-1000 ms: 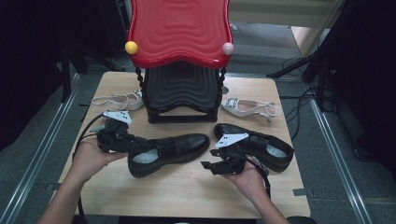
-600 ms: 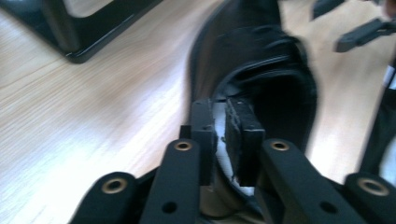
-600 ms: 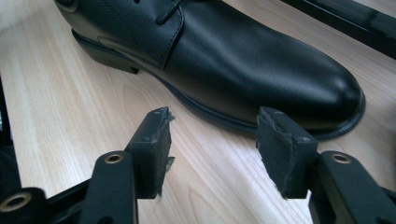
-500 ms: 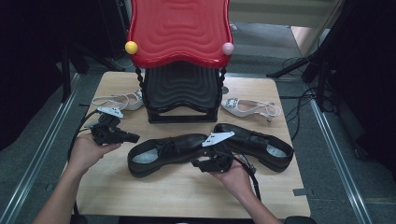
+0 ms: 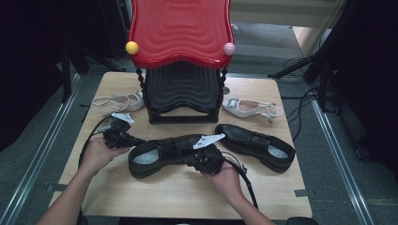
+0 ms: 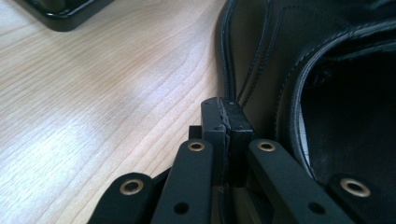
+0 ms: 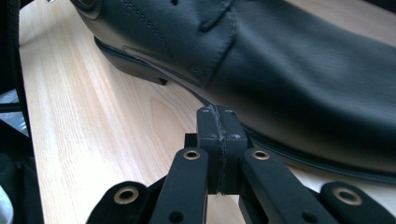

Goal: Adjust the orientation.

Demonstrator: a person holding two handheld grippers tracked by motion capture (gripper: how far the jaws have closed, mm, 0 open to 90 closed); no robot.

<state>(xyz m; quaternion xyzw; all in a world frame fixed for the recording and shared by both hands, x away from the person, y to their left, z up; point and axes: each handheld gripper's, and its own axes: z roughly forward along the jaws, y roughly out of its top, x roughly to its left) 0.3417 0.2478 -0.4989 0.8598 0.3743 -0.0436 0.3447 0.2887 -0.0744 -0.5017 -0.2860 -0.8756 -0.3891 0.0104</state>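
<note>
Jaws on both grippers are pressed together with nothing between them. Left gripper (image 5: 123, 138) sits at the heel of the near black shoe (image 5: 164, 154) mid-table, right gripper (image 5: 204, 161) at its side — push evenly, low at the sole, so it slides without twisting.

We are looking at a black leather lace-up dress shoe (image 5: 164, 153) lying on its sole near the table's front edge, its open heel end pointing left, its toe meeting the matching black leather shoe (image 5: 256, 144) to the right.
</note>
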